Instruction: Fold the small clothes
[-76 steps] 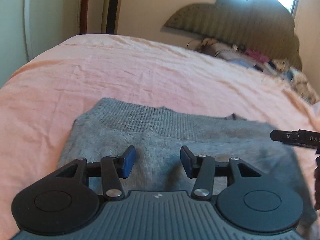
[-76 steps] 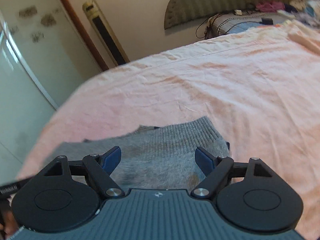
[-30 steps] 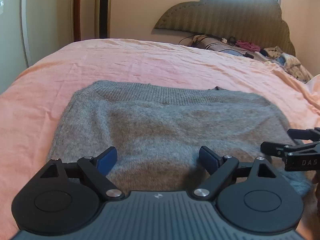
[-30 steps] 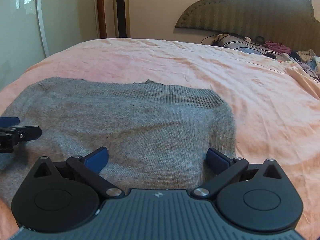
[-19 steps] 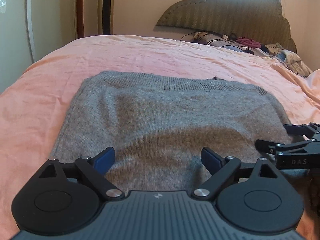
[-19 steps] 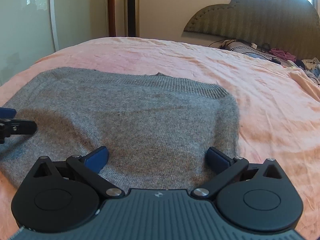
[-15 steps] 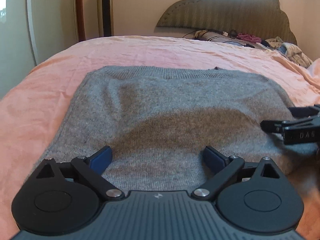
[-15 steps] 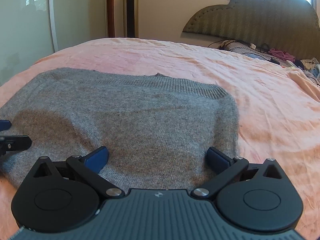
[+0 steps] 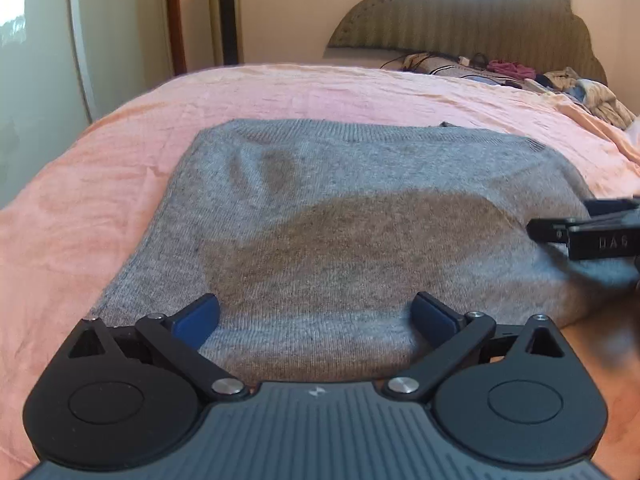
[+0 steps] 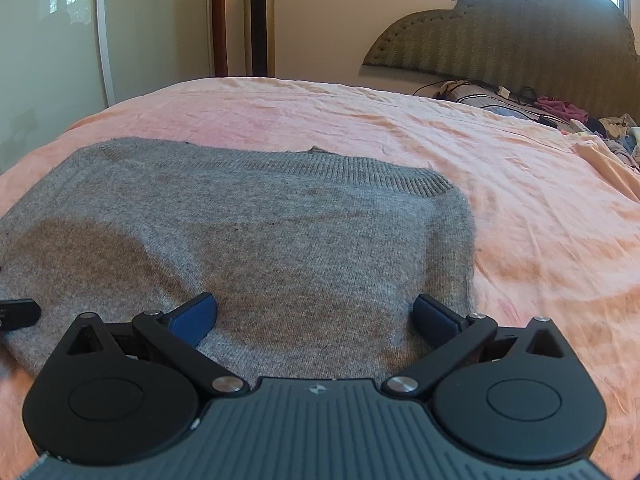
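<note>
A grey knitted sweater (image 9: 340,216) lies folded flat on the pink bed sheet (image 9: 100,184), its ribbed hem at the far side. It also shows in the right wrist view (image 10: 260,232). My left gripper (image 9: 316,318) is open and empty, its blue pads over the sweater's near edge. My right gripper (image 10: 316,318) is open and empty over the near right part of the sweater. The right gripper's black fingers (image 9: 568,228) show at the right edge of the left wrist view. The left gripper's fingertip (image 10: 18,310) shows at the left edge of the right wrist view.
The pink sheet (image 10: 520,200) spreads wide to the right and behind the sweater. A padded headboard (image 10: 520,36) and a pile of clothes (image 9: 580,88) lie at the far right. A tower fan (image 10: 259,20) and a white wardrobe (image 10: 48,40) stand past the bed's left edge.
Both grippers opened wider and drew back toward the near edge of the sweater. The sweater lies still. Over the last half second the views shifted only slightly.
</note>
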`<state>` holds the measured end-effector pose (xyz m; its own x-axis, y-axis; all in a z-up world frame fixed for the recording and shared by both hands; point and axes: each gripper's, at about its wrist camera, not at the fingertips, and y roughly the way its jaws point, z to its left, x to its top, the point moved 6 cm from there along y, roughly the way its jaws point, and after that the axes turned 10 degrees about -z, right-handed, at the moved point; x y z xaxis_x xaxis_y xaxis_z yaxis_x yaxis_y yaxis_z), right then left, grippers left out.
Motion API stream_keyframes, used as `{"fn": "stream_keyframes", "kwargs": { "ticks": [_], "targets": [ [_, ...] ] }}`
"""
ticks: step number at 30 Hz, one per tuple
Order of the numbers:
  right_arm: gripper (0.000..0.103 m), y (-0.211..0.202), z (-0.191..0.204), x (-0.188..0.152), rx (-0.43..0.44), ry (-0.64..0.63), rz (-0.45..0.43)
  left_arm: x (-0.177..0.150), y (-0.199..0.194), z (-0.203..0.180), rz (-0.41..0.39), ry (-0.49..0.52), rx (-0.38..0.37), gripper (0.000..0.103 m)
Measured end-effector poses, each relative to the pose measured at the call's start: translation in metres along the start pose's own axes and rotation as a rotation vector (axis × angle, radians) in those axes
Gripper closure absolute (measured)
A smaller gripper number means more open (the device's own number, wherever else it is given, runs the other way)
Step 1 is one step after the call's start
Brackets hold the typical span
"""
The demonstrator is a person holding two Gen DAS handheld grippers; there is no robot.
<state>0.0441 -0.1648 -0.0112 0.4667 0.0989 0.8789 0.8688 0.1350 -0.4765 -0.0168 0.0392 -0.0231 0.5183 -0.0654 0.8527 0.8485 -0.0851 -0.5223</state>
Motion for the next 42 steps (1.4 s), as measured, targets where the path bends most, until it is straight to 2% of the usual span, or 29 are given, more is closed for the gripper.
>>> {"fn": "stream_keyframes", "kwargs": {
  "ticks": [2,4,7,8,9,10,11,13,16,19,20,23,26,29,31,33,36,37,38,40,42],
  "targets": [
    [0.0,-0.001,0.0,0.0,-0.001,0.001,0.002,0.002,0.0,0.0,0.016,-0.003,0.009,0.0],
    [0.0,-0.011,0.001,0.001,-0.029,0.004,0.019,0.005,-0.01,0.004,0.032,-0.057,0.019,0.0],
    [0.0,-0.042,0.004,-0.005,-0.005,0.048,-0.001,0.0,-0.032,0.016,0.01,-0.14,-0.028,0.0],
    [0.0,-0.043,0.005,-0.015,0.007,0.045,0.04,-0.008,-0.031,0.019,0.039,-0.131,-0.019,0.0],
    [0.0,-0.043,0.007,-0.025,0.003,0.013,0.047,-0.013,-0.033,0.021,0.03,-0.099,-0.002,0.0],
    [0.0,-0.05,0.009,-0.028,0.001,-0.005,0.016,-0.015,-0.037,0.021,0.019,-0.074,0.009,0.0],
    [0.0,-0.052,0.009,-0.028,0.003,0.005,0.03,-0.017,-0.039,0.024,0.041,-0.081,0.018,0.0],
    [0.0,-0.059,0.006,-0.023,-0.012,0.032,0.041,-0.017,-0.046,0.035,0.054,-0.159,0.016,0.0],
    [0.0,-0.075,0.004,-0.016,0.003,0.079,-0.023,-0.018,-0.058,0.06,0.039,-0.358,0.02,0.0],
    [0.0,-0.06,0.005,-0.032,-0.012,0.039,0.044,-0.018,-0.056,0.081,0.004,-0.558,0.004,0.0],
    [0.0,-0.061,0.007,-0.033,-0.015,0.021,0.011,-0.016,-0.054,0.087,-0.008,-0.627,0.006,0.0],
    [0.0,-0.059,0.006,-0.033,-0.01,0.026,0.015,-0.011,-0.039,0.106,-0.044,-0.833,0.02,0.0],
    [0.0,-0.059,0.006,-0.034,-0.003,0.033,0.013,-0.005,-0.026,0.11,-0.07,-0.924,0.018,0.0],
    [0.0,-0.058,0.005,-0.034,0.001,0.037,0.011,0.0,-0.019,0.105,-0.081,-0.917,0.029,0.001],
    [0.0,-0.06,0.004,-0.034,0.006,0.043,0.008,0.001,-0.018,0.1,-0.075,-0.885,0.067,0.017],
    [0.0,-0.06,0.002,-0.033,0.011,0.049,0.006,0.001,-0.013,0.096,-0.034,-0.835,0.1,0.062],
    [0.0,-0.062,0.002,-0.034,0.017,0.056,0.003,0.002,-0.011,0.092,-0.005,-0.786,0.116,0.069],
    [0.0,-0.062,0.003,-0.033,0.017,0.056,0.003,0.001,-0.011,0.091,0.001,-0.78,0.115,0.074],
    [0.0,-0.062,0.003,-0.033,0.018,0.056,0.003,0.001,-0.011,0.089,0.01,-0.769,0.114,0.095],
    [0.0,-0.062,0.003,-0.033,0.017,0.056,0.004,0.005,-0.013,0.084,0.003,-0.718,0.127,0.098],
    [0.0,-0.062,0.002,-0.032,0.023,0.061,0.004,0.02,-0.022,0.069,-0.062,-0.574,0.133,0.098]
  ]
}}
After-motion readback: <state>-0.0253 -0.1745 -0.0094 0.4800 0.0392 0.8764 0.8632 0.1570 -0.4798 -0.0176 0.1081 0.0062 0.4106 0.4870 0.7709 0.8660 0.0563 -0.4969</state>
